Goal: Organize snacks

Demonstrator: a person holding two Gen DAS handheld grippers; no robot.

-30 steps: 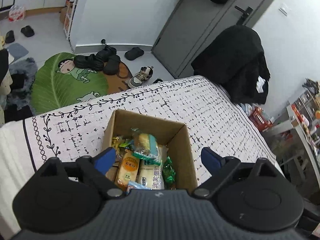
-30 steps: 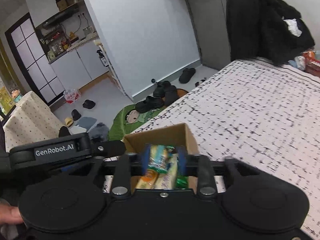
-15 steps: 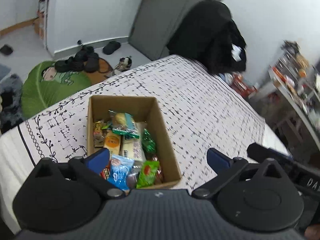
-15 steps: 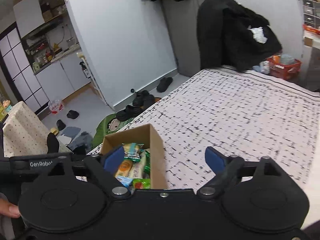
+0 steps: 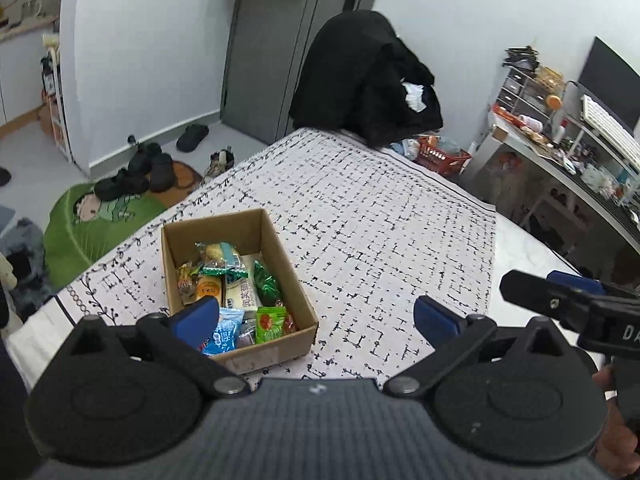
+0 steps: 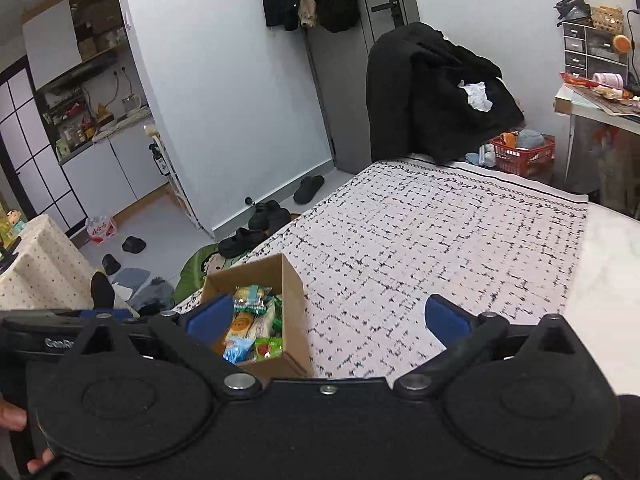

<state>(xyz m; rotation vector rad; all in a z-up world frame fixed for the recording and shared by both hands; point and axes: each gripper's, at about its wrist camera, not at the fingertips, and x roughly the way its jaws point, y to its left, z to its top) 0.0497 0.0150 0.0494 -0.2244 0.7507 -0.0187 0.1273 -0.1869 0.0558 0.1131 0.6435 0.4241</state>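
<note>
Both grippers are held above the bed [image 5: 380,216], tipped down toward it. The left gripper [image 5: 316,316] is wide open with nothing held, and the right gripper [image 6: 328,320] is still opening, with nothing pressed between its pads. The box [image 5: 296,300] of snacks [image 5: 236,280] sits near the bed's left edge; its near end is hidden behind a blue pad [image 5: 196,318], and most wrappers cannot be read.
</note>
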